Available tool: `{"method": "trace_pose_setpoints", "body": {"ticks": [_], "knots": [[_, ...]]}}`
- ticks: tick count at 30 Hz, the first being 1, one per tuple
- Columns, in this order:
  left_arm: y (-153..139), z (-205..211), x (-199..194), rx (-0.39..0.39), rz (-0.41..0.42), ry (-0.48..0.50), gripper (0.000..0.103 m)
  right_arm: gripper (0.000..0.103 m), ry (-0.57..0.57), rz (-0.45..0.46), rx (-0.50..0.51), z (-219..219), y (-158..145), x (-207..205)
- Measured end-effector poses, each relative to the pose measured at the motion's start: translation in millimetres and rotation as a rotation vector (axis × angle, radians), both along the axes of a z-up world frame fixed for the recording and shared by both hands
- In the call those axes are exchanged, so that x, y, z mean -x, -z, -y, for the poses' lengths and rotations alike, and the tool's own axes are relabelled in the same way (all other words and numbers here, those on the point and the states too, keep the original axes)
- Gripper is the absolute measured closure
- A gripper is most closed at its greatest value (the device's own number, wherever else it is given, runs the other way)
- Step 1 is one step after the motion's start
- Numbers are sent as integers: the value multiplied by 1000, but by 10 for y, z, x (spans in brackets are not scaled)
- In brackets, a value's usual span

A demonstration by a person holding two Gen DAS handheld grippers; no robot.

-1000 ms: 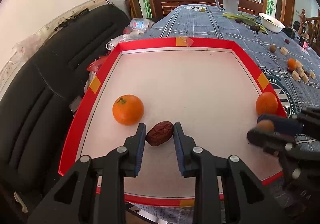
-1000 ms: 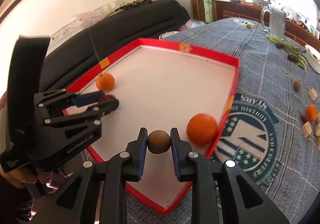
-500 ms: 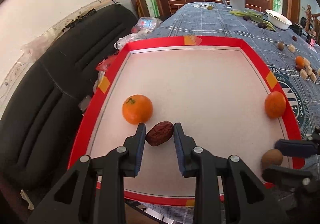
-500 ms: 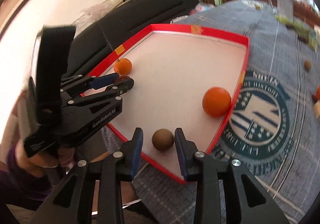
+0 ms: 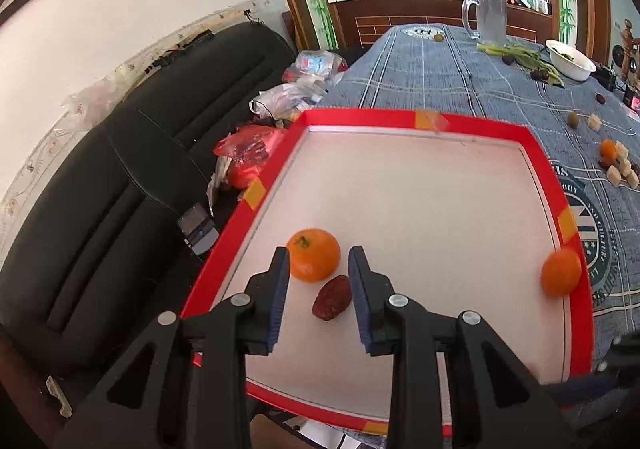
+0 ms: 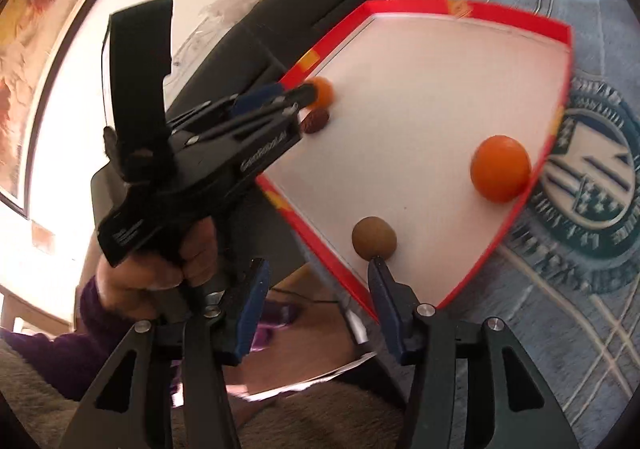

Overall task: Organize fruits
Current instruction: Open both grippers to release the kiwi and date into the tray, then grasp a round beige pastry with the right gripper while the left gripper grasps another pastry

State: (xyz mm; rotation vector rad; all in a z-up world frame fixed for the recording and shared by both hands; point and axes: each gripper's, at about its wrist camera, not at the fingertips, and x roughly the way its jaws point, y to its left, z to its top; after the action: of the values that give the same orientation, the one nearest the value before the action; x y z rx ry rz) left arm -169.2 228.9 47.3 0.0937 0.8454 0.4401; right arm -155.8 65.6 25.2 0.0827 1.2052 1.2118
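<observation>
A red-rimmed tray (image 5: 360, 116) with a white floor lies on the table. On it are an orange (image 5: 314, 255), a dark red date (image 5: 331, 303) beside it, and a second orange (image 5: 561, 272) at the right rim. My left gripper (image 5: 318, 289) is open, with the date lying loose between its fingers. In the right wrist view a round brown fruit (image 6: 374, 237) sits on the tray (image 6: 432, 5) near its front corner, with the second orange (image 6: 500, 168) beyond. My right gripper (image 6: 318, 299) is open and empty, pulled back past the tray edge.
A blue plaid tablecloth (image 5: 440, 69) carries loose fruits and pale cubes (image 5: 618, 169) at the right, a white bowl (image 5: 570, 59) and a glass jug (image 5: 486, 15) farther back. A black sofa (image 5: 100, 189) with plastic bags (image 5: 288, 97) flanks the table on the left.
My left gripper opened and let go of the date, then drew back. My right gripper released the brown fruit onto the tray, opened wide and pulled back off the tray.
</observation>
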Motion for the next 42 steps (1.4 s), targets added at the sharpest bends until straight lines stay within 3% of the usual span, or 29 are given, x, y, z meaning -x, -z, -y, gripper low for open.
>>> {"method": "trace_pose_setpoints", "body": {"ticks": [4,6,8,11,13,15,18,26,29,33,37,40,42], "knots": [[-11,61,-9,7,-3,10,69,51,50,32,-102,234,-173,-94],[-15,124,-14,10,-2,24,69,51,106,70,-174,477,-319,-193],[-30,189,-24,16,5,41,69,46,181,125,-185,725,-413,-328],[-65,393,-78,32,12,107,67,45,358,214,-123,1151,-411,-561],[-81,554,-122,44,12,150,59,45,479,245,-45,1443,-327,-721],[-93,740,-174,53,10,204,57,45,587,280,44,1694,-220,-869],[-121,1043,-274,80,5,286,49,45,675,292,141,1961,-89,-1090],[-76,1719,-642,95,-27,413,40,48,713,358,328,1960,88,-1517],[-36,1865,-769,114,-47,442,40,66,724,332,361,1989,176,-1625],[31,2007,-944,125,-83,446,40,79,727,381,399,2000,195,-1628],[82,2137,-1091,131,-107,452,40,81,731,364,342,2103,197,-1598],[97,2288,-1214,137,-114,482,40,81,755,303,229,2256,118,-1628],[131,2412,-1309,140,-123,507,40,81,789,312,172,2374,34,-1615]]}}
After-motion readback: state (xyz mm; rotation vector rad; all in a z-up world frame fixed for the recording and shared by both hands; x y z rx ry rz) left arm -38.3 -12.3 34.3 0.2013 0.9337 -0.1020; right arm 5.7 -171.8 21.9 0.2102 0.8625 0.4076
